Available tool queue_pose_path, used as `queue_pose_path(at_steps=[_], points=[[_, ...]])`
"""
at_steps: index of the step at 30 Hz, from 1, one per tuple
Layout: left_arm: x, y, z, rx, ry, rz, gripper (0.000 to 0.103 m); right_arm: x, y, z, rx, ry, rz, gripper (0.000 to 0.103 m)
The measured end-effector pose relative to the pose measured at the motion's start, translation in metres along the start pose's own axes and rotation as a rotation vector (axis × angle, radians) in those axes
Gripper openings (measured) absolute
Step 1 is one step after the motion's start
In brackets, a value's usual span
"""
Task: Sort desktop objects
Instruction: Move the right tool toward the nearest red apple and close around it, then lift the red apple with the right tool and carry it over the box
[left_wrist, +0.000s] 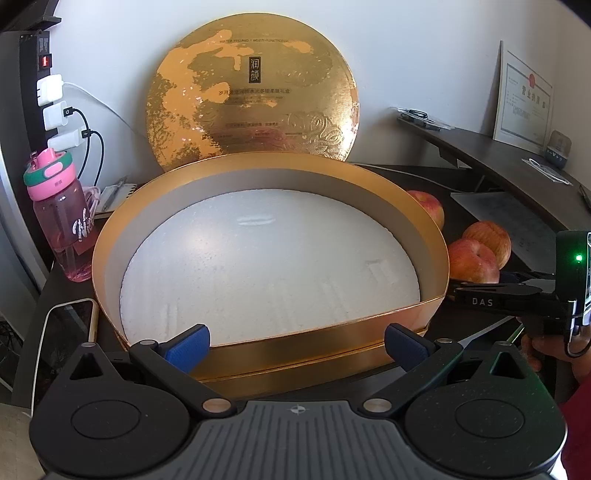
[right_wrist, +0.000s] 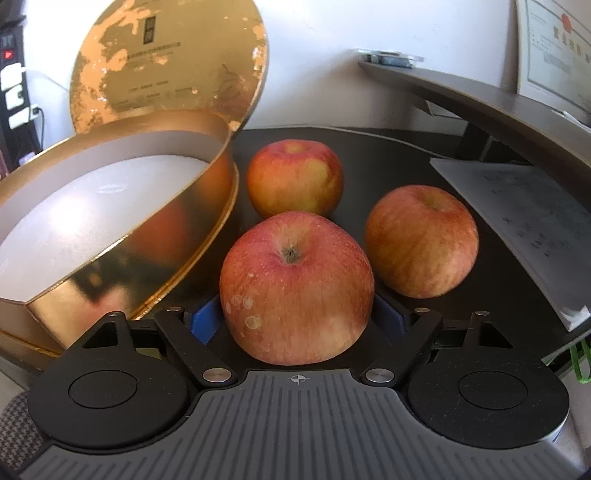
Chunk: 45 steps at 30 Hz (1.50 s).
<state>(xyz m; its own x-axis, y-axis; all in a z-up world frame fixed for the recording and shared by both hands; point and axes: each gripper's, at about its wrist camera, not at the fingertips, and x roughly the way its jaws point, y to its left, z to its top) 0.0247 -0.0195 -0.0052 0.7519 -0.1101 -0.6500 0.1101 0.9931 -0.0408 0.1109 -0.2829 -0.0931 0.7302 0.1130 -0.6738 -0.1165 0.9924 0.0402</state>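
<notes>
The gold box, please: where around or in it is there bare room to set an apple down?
The gold box holds only its bare white foam liner. Beside it on the dark desk, three apples crowd up to the paper sheet.

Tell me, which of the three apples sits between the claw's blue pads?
The nearest apple, stem facing up, sits between the right claw pads; the other two apples stand free behind it.

Gold box (left_wrist: 258, 354), red-streaked apples (right_wrist: 295, 288), pink bottle (left_wrist: 61, 218)
</notes>
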Motion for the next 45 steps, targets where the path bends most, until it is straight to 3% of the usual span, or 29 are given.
queue_pose_path(at_steps=[25, 45], points=[[0.001, -0.003, 0.002, 0.018, -0.001, -0.013, 0.102, -0.003, 0.01, -0.006, 0.102, -0.03, -0.088, 0.094], [-0.001, 0.001, 0.001, 0.016, 0.0, -0.01, 0.102, 0.008, 0.008, 0.003, 0.172, -0.014, -0.139, 0.086]])
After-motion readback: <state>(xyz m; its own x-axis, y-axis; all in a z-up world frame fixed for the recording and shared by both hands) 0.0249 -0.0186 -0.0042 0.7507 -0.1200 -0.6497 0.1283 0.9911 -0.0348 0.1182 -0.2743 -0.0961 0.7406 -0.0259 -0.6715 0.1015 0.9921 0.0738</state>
